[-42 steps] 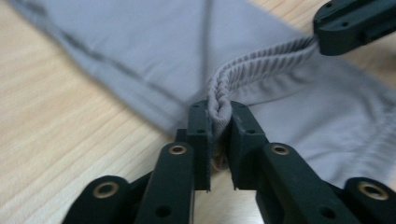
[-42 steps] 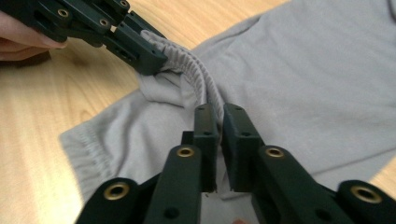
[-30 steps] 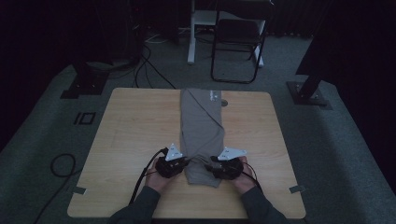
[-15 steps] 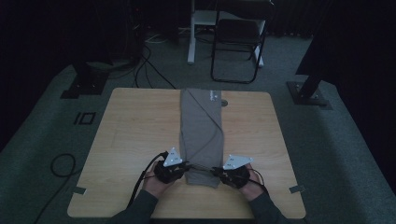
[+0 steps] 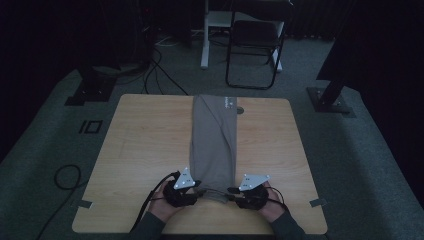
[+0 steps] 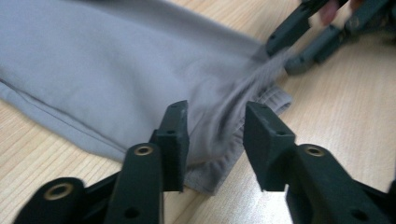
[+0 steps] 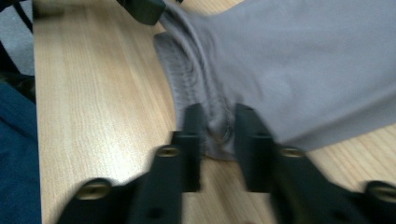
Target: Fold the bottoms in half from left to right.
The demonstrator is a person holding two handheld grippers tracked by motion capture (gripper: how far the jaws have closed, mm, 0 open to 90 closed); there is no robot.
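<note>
Both grippers have just been opening. The left gripper point(image 6: 215, 140) stands wide, its jaws clear of the grey garment point(image 5: 214, 137) hem lying between them; the right gripper point(image 7: 218, 140) stands narrow around a bunched corner. Since earlier, the near hem has been drawn straighter. Bare table point(image 5: 142, 145) flanks each gripper outward.

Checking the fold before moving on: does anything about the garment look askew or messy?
Mostly tidy: the grey garment lies in a straight strip on the table. Only its near hem is bunched and puckered between the left gripper and right gripper.
</note>
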